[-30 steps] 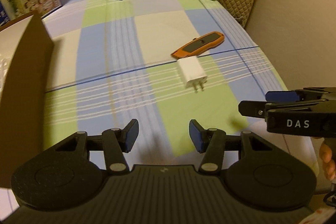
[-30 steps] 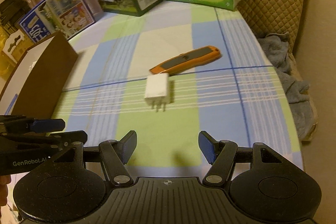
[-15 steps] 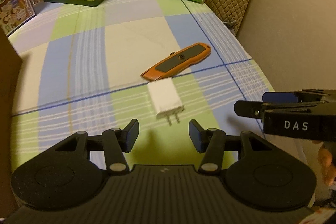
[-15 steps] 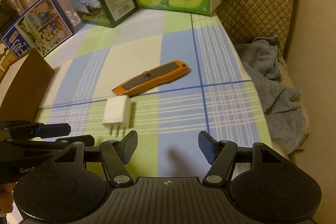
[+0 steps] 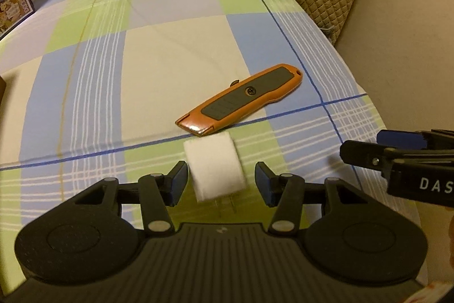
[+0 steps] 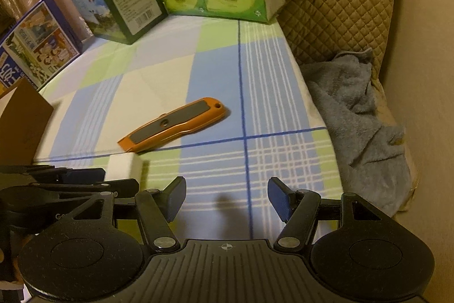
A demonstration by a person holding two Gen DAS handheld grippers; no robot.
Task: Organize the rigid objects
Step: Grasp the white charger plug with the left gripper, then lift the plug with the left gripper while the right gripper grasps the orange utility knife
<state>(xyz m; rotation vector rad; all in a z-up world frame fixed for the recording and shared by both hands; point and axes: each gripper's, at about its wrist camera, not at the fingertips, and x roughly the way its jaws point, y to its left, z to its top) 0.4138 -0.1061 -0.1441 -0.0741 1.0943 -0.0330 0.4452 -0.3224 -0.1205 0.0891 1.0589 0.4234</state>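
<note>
The left gripper (image 5: 221,181) is held unclenched astride the white charger (image 5: 214,165), just below the orange knife (image 5: 241,101), evidently for grasping.

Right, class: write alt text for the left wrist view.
The left gripper, jaws open, straddles a white charger on a plaid cloth without touching it. An orange utility knife lies just beyond; the right gripper enters at right.

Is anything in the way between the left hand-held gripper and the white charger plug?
Nothing visible. The left hand-held gripper already has its open jaws either side of the white charger plug, pads not touching. The orange utility knife lies just beyond the plug, not in the way.
</note>
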